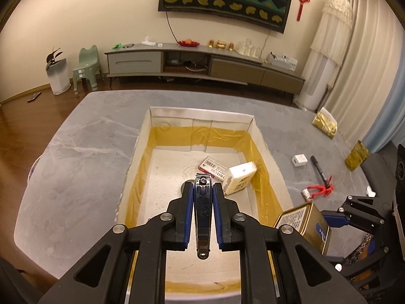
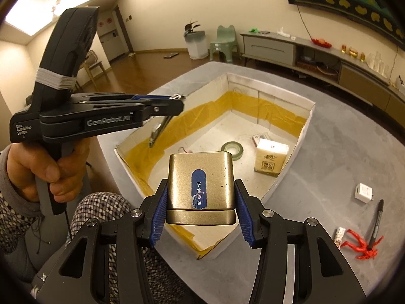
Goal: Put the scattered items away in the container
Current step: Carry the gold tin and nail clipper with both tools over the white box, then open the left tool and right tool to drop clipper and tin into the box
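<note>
Currently you are carrying two items over the cardboard box [image 1: 263,141] for dropping: left gripper [image 1: 201,190] pinching the nail clipper [image 1: 201,217] lengthwise, right gripper [image 2: 200,200] seemingly clamping the gold tin [image 2: 200,182] at its sides.

A white cardboard box [image 1: 157,124], open-topped and lined low with yellow tape, sits on the grey table. Inside lie a green tape roll [image 2: 232,150], a tissue pack [image 2: 270,160] standing tilted, and a small labelled white box [image 1: 214,170]. A steel nail clipper [image 1: 202,210] hangs over the box, and a gold tin [image 2: 201,185] over its near corner. On the table to the box's right lie a white charger [image 2: 363,191], a black marker [image 2: 376,224] and a red string figure [image 2: 363,245].
</note>
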`<state>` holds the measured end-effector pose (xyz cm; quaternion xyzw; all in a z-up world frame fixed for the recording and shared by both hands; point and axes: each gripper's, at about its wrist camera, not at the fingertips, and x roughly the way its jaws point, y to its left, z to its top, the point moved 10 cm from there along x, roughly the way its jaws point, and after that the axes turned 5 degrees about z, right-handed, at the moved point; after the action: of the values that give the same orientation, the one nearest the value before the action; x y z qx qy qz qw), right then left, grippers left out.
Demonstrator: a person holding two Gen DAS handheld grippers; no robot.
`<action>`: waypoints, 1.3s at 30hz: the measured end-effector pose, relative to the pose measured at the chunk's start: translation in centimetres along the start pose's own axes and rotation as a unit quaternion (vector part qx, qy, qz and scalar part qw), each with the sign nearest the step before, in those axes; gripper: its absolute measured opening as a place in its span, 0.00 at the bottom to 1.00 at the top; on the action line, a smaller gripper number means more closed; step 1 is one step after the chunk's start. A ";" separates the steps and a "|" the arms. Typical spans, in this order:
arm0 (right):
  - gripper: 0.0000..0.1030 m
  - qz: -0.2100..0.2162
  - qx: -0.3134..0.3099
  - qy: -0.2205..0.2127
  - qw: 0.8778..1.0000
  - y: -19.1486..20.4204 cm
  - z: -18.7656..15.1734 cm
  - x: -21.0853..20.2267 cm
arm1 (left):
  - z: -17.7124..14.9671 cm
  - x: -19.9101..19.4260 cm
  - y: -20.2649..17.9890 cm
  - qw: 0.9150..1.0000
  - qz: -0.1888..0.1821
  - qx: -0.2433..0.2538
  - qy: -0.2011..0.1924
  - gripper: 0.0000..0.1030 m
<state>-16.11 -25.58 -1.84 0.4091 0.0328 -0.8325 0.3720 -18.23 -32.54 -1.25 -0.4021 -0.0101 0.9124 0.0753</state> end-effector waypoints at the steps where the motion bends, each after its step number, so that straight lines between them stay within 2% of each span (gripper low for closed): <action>1: 0.51 0.001 0.002 0.002 1.000 -0.2 0.0 0.3 | 0.1 0.5 -0.1 1.000 -0.001 0.002 0.005 0.15; 18: 0.51 0.011 -0.014 0.049 0.999 0.2 0.8 5.7 | 0.8 7.0 0.7 0.997 0.013 0.031 0.076 0.15; 25: 0.51 0.001 -0.019 0.066 0.998 -0.2 1.0 6.9 | 1.3 9.0 1.3 0.994 0.042 0.053 0.091 0.15; 39: 0.51 -0.013 -0.020 0.083 0.996 -0.6 1.6 8.3 | 2.5 12.1 2.6 0.991 0.061 0.059 0.101 0.15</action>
<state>-20.84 -30.64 -6.78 0.4687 0.0855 -0.7998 0.3651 -28.45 -33.21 -8.68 -0.4866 0.0761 0.8692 0.0439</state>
